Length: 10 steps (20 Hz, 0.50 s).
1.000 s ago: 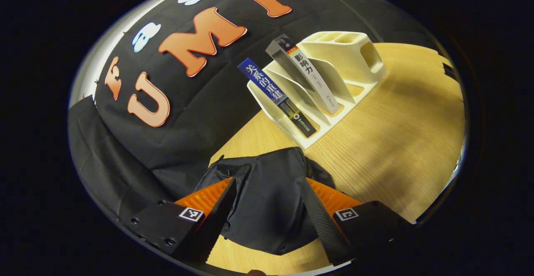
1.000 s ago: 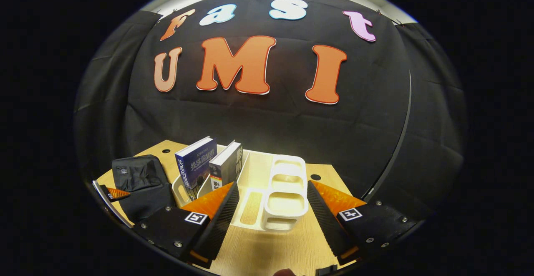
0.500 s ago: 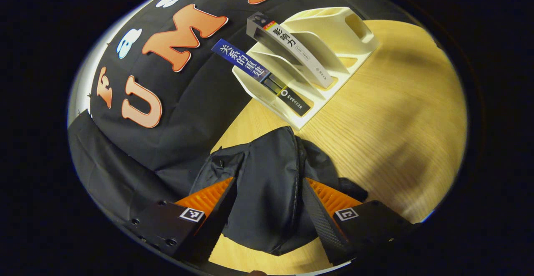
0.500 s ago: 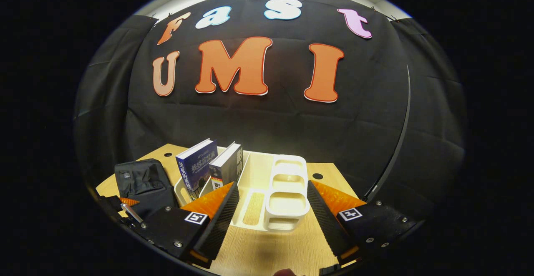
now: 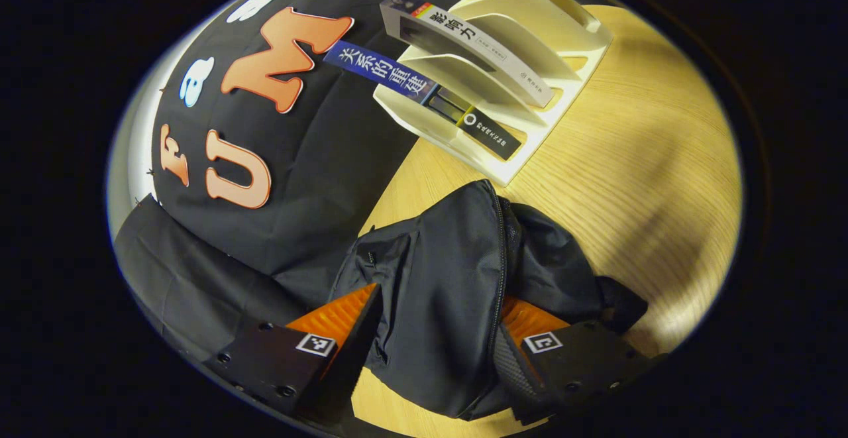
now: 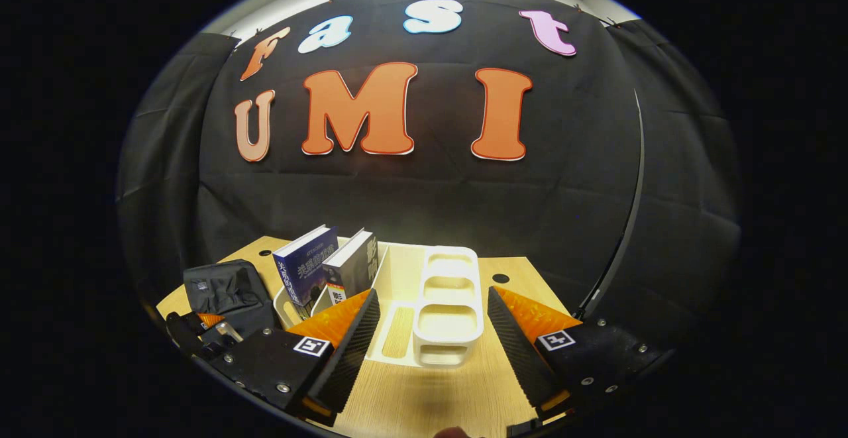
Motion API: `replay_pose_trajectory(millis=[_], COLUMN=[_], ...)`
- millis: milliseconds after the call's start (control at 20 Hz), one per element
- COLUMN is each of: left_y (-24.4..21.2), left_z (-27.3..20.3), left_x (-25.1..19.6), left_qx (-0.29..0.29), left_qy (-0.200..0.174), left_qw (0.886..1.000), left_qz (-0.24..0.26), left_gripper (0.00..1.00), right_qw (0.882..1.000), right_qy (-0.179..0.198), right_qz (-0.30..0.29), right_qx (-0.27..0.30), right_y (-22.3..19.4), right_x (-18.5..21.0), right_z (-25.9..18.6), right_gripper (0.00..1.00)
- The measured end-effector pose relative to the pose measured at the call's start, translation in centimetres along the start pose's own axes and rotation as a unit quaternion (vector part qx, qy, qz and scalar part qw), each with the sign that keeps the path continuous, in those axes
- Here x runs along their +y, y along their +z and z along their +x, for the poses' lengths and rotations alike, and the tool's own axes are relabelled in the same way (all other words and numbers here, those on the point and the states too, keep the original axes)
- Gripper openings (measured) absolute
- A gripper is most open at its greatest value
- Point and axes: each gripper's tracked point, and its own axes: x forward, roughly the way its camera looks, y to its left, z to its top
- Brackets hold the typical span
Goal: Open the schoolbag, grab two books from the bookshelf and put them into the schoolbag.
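1. Wood-grain surface (image 5: 636, 160) under warm booth light, carrying everything the task needs.
2. Black schoolbag (image 5: 457, 279) slumped at the near edge of the surface, just beside the bookshelf, zip line running down its middle and apparently not yet opened.
3. White bookshelf (image 5: 523, 73) beyond it, with the blue book (image 5: 397, 77) and the grey book (image 5: 477, 44) leaning in neighbouring slots, both untouched.
4. Left gripper (image 5: 430, 345) down over the bag, fingers spread wide with the fabric bulging between them; whether either finger presses the cloth, cannot tell.
5. Right gripper (image 6: 430, 338) held off in front of the bookshelf, fingers released and holding nothing.
6. Step in hand, by the look of it: getting hold of the bag to open it.
7. Best done by pinning one side of the zip line with the left fingers.
8. Then finding the zip pull, too small to pick out here, and drawing it along the seam without dragging the limp bag against the bookshelf.
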Motion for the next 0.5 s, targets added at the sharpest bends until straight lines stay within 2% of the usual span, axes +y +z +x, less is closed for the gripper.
replay_pose_trajectory(millis=[50,200,250,350,400,500], left_y=[-0.2,-1.2,-0.7,-0.6,-0.4,-0.3], left_z=[0.5,1.0,0.8,0.6,0.5,0.4], left_x=[-0.3,-1.8,-1.4,-0.6,-0.5,-0.1], left_qx=[0.007,0.041,0.038,0.042,0.043,0.043], left_qy=[-0.006,-0.052,-0.051,-0.059,-0.069,-0.087], left_qw=[1.0,0.997,0.997,0.996,0.995,0.993], left_qz=[-0.004,-0.03,-0.044,-0.056,-0.059,-0.062], left_gripper=[0.77,0.61,0.36,0.17,0.12,0.1], right_qw=[1.0,1.0,1.0,1.0,1.0,1.0], right_qy=[-0.001,0.002,0.001,0.001,0.0,0.0], right_qz=[-0.001,-0.002,-0.003,-0.004,-0.004,-0.005], right_qx=[0.001,0.006,0.007,0.008,0.009,0.011], right_y=[-0.2,-0.5,-0.5,-0.6,-0.7,-0.6], right_x=[-0.1,0.0,-0.2,-0.1,0.0,0.1], right_z=[0.0,0.0,0.0,0.1,0.2,0.4], right_gripper=[0.98,0.98,0.98,0.98,0.98,0.98])
